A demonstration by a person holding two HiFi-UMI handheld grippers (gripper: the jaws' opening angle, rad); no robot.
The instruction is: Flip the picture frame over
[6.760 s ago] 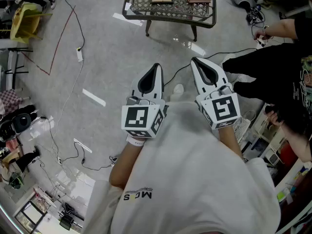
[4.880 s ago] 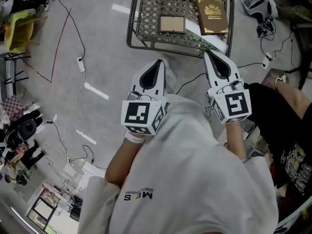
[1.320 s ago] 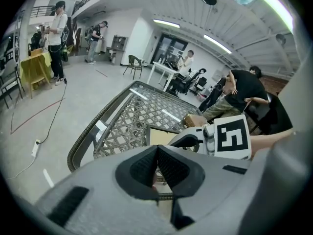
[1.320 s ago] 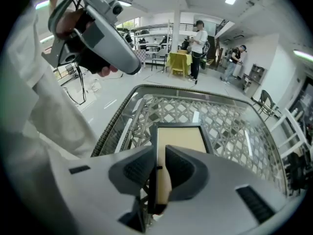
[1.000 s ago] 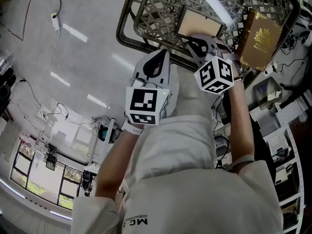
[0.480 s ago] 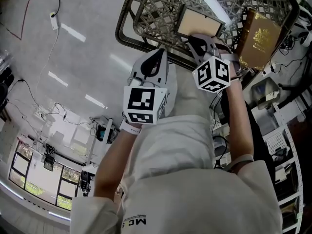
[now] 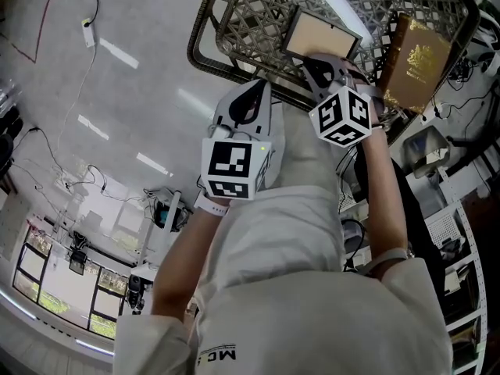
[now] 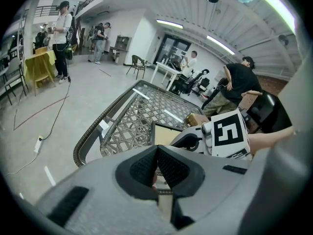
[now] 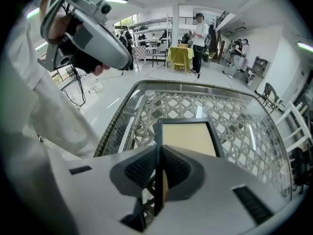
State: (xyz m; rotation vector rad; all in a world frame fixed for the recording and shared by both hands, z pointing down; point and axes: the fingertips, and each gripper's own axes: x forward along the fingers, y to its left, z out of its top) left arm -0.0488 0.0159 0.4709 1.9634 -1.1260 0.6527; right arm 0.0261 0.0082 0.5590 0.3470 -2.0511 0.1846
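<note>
on the lattice table [image 7: 250, 14], the picture frame [image 7: 322, 34] is laid flat; its edge is pinched by the right gripper [image 9: 157, 155], whose jaws have just been closing. the left gripper [image 8: 156, 155] is kept closed and empty near the rim.

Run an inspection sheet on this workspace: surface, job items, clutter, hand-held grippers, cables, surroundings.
Surface: glass-topped lattice metal table.
Job's things: picture frame lying on the table, tan face up.
Clutter: brown book with a gold crest, beside the frame.
Grippers: right hand-held gripper has just been closing, and its jaws now pinch the frame's edge. Left hand-held gripper is shut with nothing between its jaws.
Cables: white cable with power strip on the floor, away from the table.
Surroundings: open room, people standing far off, shelving at the right.
</note>
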